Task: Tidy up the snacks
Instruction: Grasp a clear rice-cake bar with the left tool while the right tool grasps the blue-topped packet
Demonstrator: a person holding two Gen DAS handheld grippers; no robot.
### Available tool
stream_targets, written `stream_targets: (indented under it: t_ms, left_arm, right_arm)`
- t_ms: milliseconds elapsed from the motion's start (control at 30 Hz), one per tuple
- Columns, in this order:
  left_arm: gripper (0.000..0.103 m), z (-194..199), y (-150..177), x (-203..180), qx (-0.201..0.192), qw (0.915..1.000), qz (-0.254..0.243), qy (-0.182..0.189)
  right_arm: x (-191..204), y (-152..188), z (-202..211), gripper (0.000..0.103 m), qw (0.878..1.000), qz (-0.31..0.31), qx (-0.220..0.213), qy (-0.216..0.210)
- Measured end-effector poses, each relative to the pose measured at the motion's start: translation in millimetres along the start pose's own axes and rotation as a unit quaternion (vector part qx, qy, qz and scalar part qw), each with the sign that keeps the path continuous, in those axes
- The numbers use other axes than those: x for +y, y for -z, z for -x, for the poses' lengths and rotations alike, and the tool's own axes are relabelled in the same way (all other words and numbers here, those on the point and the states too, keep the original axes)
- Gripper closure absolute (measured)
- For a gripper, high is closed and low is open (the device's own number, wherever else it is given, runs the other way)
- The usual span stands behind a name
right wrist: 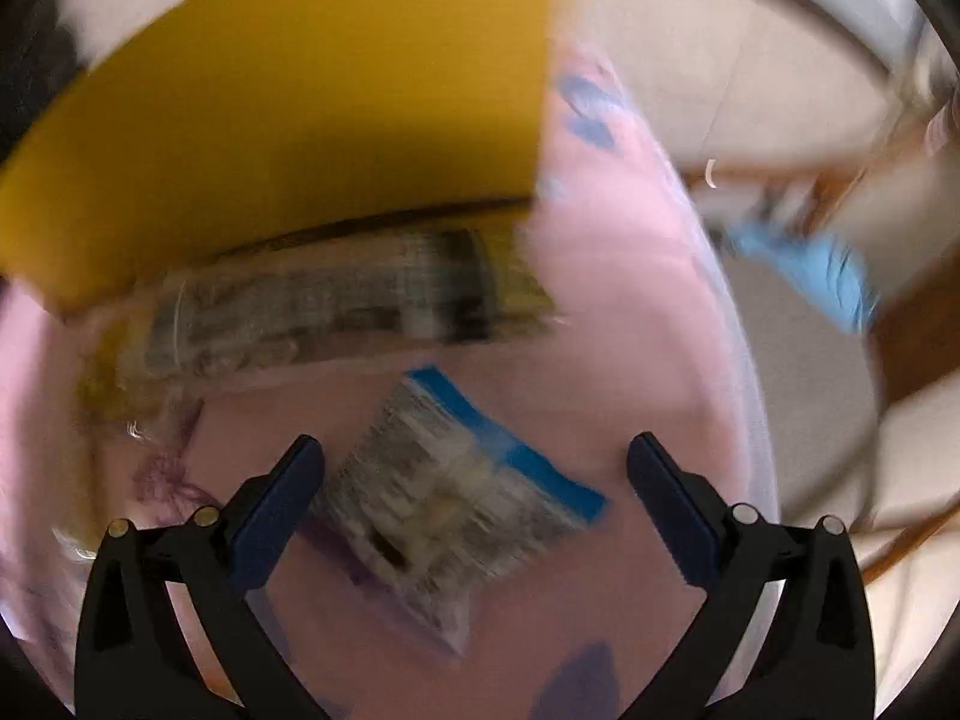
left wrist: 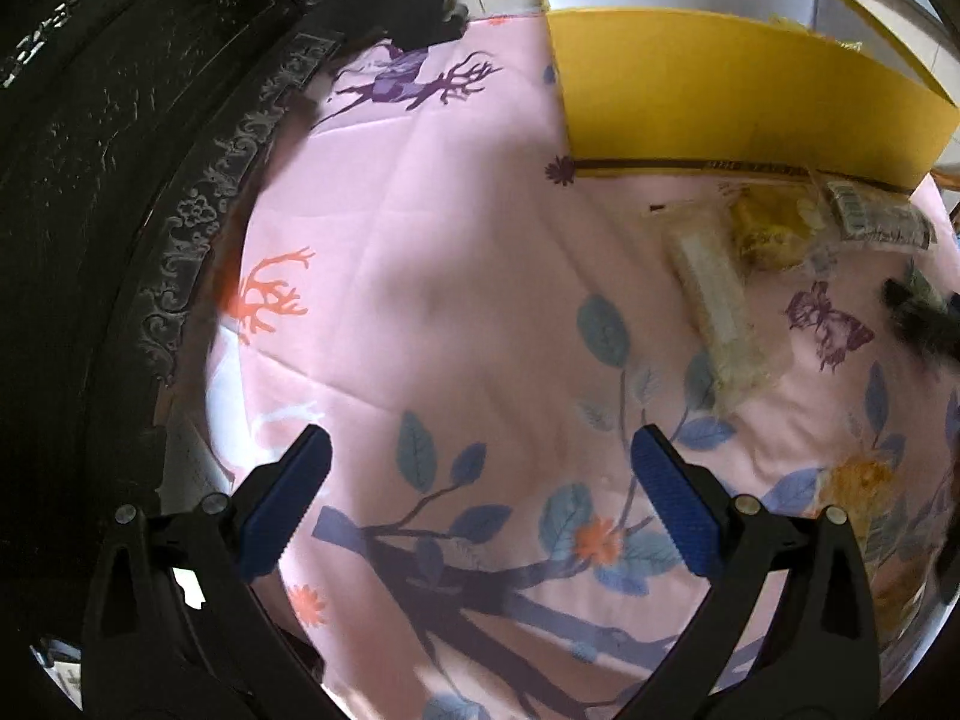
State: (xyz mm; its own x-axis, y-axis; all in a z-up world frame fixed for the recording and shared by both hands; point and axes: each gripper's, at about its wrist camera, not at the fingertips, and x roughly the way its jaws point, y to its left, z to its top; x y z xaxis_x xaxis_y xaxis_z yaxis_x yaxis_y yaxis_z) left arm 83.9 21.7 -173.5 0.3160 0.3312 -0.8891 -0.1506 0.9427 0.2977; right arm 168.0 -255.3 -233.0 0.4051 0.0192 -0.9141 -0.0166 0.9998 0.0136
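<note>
A pink printed cloth (left wrist: 420,300) is being seen spread over the surface, with deer, leaves and branches drawn on it. A yellow box (left wrist: 738,96) is standing at its far side, white inside where its compartments show.

In front of the box, snack packets are lying on the cloth. In the left view, a long pale packet (left wrist: 717,300) in clear wrap is lying slantwise, a yellow snack bag (left wrist: 765,228) is lying just beyond it, and a clear packet with a printed label (left wrist: 876,216) is lying near the foot of the box.

The left gripper (left wrist: 480,504) is being held over bare cloth with its blue pads (left wrist: 288,504) wide apart and nothing between them.

The right view is blurred. A silver packet with a blue edge (right wrist: 456,504) is lying flat on the cloth, seen between the spread pads of the right gripper (right wrist: 474,516). The pads are not being pressed on it, though the left pad appears just beside its corner. A longer printed packet (right wrist: 336,300) is lying against the foot of the box.
</note>
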Motion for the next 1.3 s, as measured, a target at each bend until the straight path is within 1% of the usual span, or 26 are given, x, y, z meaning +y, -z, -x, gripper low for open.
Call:
stream_targets:
  t_ms: [33, 67, 100, 167, 233, 333, 433, 500, 533, 567, 600, 633, 667, 700, 733, 767, 800, 833, 867, 933, 1000, 1033, 1133, 1233, 1267, 1300]
  left_arm:
    - [0.002, -1.0, -1.9, -3.1, 0.000, 1.0000, -0.002, 0.006]
    - [0.002, -3.6, -4.7, -10.7, 0.000, 0.9998, -0.008, 0.019]
    - [0.002, -5.1, -8.2, -14.7, -0.001, 0.9995, -0.013, 0.029]
    - [0.002, -10.1, -16.8, -29.3, -0.002, 0.9988, -0.027, 0.041]
    - [0.002, -13.8, -22.4, -45.1, -0.015, 0.9972, -0.045, 0.057]
    - [0.002, -28.6, -33.3, -65.2, -0.018, 0.9953, -0.074, 0.060]
    - [0.002, -42.6, -41.6, -72.2, -0.015, 0.9945, -0.078, 0.069]
    - [0.002, -48.2, -44.6, -72.6, -0.017, 0.9934, -0.070, 0.090]
    - [0.007, -53.6, -45.7, -72.8, -0.015, 0.9929, -0.066, 0.098]
    - [0.019, -61.6, -45.4, -72.6, -0.012, 0.9912, -0.061, 0.117]
    - [0.041, -67.4, -43.7, -71.6, -0.004, 0.9876, -0.052, 0.148]
    - [0.049, -66.3, -43.6, -67.3, -0.011, 0.9851, -0.034, 0.168]
    - [0.056, -63.8, -42.6, -66.8, -0.020, 0.9849, -0.043, 0.167]
    - [0.070, -61.1, -41.3, -67.6, -0.028, 0.9837, -0.053, 0.169]
    - [0.074, -58.8, -39.5, -67.6, -0.031, 0.9832, -0.059, 0.170]
    - [0.074, -57.6, -38.4, -66.7, -0.031, 0.9825, -0.060, 0.173]
    - [0.074, -56.5, -37.7, -65.0, -0.031, 0.9819, -0.059, 0.177]
    - [0.074, -55.8, -37.0, -63.2, -0.030, 0.9812, -0.057, 0.182]
    - [0.074, -56.8, -36.7, -58.5, -0.027, 0.9799, -0.055, 0.190]
    - [0.074, -56.7, -35.9, -52.0, -0.024, 0.9781, -0.053, 0.200]
    - [0.074, -56.4, -34.5, -41.9, -0.013, 0.9772, -0.035, 0.209]
    - [0.074, -56.9, -33.6, -40.1, -0.010, 0.9762, -0.033, 0.214]
    - [0.074, -55.4, -27.5, -35.2, -0.020, 0.9738, -0.048, 0.221]
    - [0.074, -54.0, -22.8, -35.8, -0.029, 0.9731, -0.063, 0.220]
    - [0.074, -53.2, -20.6, -39.8, -0.035, 0.9731, -0.073, 0.216]
    - [0.074, -51.7, -18.9, -42.1, -0.039, 0.9732, -0.081, 0.212]
  right_arm:
    - [6.7, 2.3, 4.6, 0.031, 0.999, 0.023, -0.022, -0.021]
    - [12.0, 3.4, 9.0, 0.054, 0.998, 0.048, -0.024, -0.033]
    - [13.1, 2.7, 13.6, 0.061, 0.997, 0.060, -0.013, -0.051]
    - [5.0, 2.6, 16.9, 0.067, 0.996, 0.043, 0.013, -0.077]
    - [-9.0, 5.7, 20.3, 0.075, 0.995, 0.002, 0.028, -0.100]
    - [-24.7, 17.2, 38.3, 0.079, 0.995, -0.024, 0.027, -0.098]
    - [-37.0, 25.0, 58.5, 0.081, 0.993, -0.057, 0.023, -0.097]
    - [-47.9, 28.9, 72.2, 0.090, 0.991, -0.079, 0.019, -0.103]
    - [-54.0, 31.3, 84.7, 0.097, 0.990, -0.088, 0.012, -0.105]
    - [-54.9, 33.6, 93.0, 0.099, 0.990, -0.090, 0.007, -0.106]
    - [-56.0, 35.4, 103.6, 0.099, 0.991, -0.091, -0.001, -0.102]
    - [-57.0, 35.4, 109.7, 0.099, 0.991, -0.094, -0.007, -0.098]
    - [-59.5, 36.3, 117.1, 0.099, 0.990, -0.097, -0.013, -0.098]
    - [-61.3, 39.3, 122.2, 0.099, 0.989, -0.101, -0.016, -0.103]
    - [-64.4, 43.8, 126.8, 0.097, 0.989, -0.105, -0.017, -0.104]
    - [-65.7, 47.4, 128.4, 0.080, 0.989, -0.107, -0.012, -0.098]
    - [-67.0, 49.2, 124.2, 0.070, 0.990, -0.114, -0.004, -0.081]
    - [-65.7, 54.8, 125.9, 0.032, 0.990, -0.124, 0.002, -0.068]
    - [-69.2, 61.7, 122.2, 0.012, 0.988, -0.147, 0.010, -0.043]
    - [-66.2, 69.7, 112.4, 0.005, 0.985, -0.170, 0.023, -0.012]
    - [-56.4, 71.2, 100.0, 0.004, 0.985, -0.167, 0.035, 0.021]
    - [-49.7, 71.1, 94.8, 0.004, 0.984, -0.172, 0.036, 0.028]
    - [-19.6, 69.1, 76.9, 0.001, 0.982, -0.187, 0.032, 0.022]
    - [5.9, 67.9, 52.3, 0.001, 0.982, -0.175, 0.050, 0.049]
    - [13.5, 68.1, 41.7, 0.001, 0.982, -0.163, 0.056, 0.073]
    - [18.2, 69.3, 36.1, 0.001, 0.982, -0.158, 0.058, 0.084]
